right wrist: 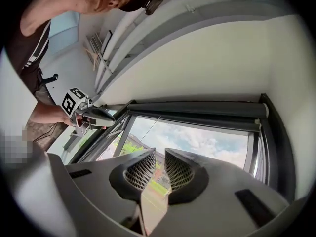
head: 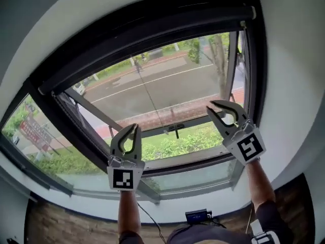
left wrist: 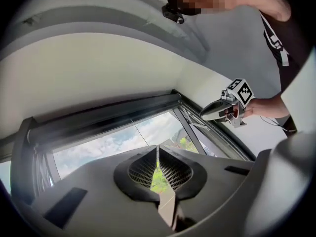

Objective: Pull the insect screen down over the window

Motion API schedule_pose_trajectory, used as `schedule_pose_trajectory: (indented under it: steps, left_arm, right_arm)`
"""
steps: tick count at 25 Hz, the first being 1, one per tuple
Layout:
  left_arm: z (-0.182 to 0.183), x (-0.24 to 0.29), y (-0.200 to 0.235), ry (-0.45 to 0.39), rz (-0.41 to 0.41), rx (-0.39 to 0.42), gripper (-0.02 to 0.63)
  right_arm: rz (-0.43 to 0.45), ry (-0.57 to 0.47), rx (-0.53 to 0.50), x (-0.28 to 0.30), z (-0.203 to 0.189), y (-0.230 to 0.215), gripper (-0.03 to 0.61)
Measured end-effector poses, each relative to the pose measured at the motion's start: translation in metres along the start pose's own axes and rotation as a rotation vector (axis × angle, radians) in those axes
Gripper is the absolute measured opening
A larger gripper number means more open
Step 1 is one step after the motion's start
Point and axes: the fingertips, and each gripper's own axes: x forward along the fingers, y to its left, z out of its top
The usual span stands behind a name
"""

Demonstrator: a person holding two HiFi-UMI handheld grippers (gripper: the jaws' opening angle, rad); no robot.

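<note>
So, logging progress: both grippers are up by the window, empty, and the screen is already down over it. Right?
Not quite. The screen is not down: it sits rolled up at the top of the window, as the head view shows. The left gripper and right gripper are up by the window, empty.

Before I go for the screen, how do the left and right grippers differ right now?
The left gripper has its jaws shut, while the right gripper has its jaws slightly apart. In the head view the left gripper sits lower and nearer the middle; the right gripper is higher, close to the right side of the window frame. Both are empty and point up toward the screen housing, touching nothing.
</note>
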Motion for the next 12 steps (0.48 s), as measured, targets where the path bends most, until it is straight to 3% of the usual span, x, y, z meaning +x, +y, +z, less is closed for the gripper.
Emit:
schedule_pose_trajectory:
  steps: [5,9,12]
  left_arm:
    - [0.037,0.032,0.028,-0.099,0.029,0.061,0.008]
    - [0.041,0.054,0.079,-0.120,0.092,0.137,0.008]
    - [0.041,0.078,0.113,-0.121,0.076,0.208,0.008]
  right_arm:
    - [0.025,0.000,-0.118,0.040,0.006,-0.002,0.057]
    - [-0.058,0.119,-0.219,0.073,0.000,-0.025,0.057]
    - [-0.126,0.229,-0.335,0.106,-0.003,-0.051,0.058]
